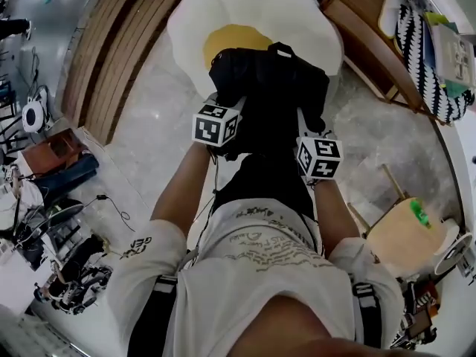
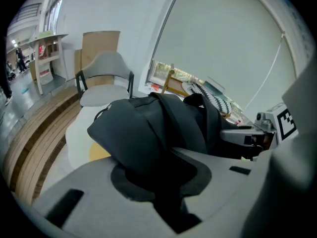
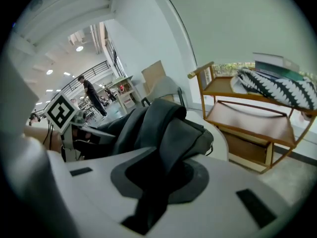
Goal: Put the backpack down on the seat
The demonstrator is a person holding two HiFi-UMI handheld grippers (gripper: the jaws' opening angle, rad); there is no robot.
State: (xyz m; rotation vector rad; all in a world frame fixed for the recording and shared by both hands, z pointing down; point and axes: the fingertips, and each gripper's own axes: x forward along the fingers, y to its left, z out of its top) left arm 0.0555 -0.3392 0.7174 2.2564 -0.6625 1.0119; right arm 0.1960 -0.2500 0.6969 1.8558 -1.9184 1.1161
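A black backpack [image 1: 268, 88] hangs between both grippers, over the near edge of a white fried-egg-shaped seat [image 1: 297, 13] with a yellow centre [image 1: 223, 39]. My left gripper [image 1: 223, 136] is shut on the bag's left side, black fabric [image 2: 148, 133] bunched between its jaws. At the right side, my right gripper [image 1: 312, 143] is shut on a dark strap and fabric fold [image 3: 163, 143]. The bag's underside is hidden, so I cannot tell whether it rests on the seat.
A wooden shelf unit [image 1: 372, 43] holding a black-and-white patterned cushion [image 1: 424, 58] stands right of the seat. A grey chair [image 2: 106, 78] sits behind the seat. Wooden steps [image 1: 119, 50] run along the left. A round wooden stool [image 1: 405, 233] is at lower right, cables and gear [image 1: 52, 199] at left.
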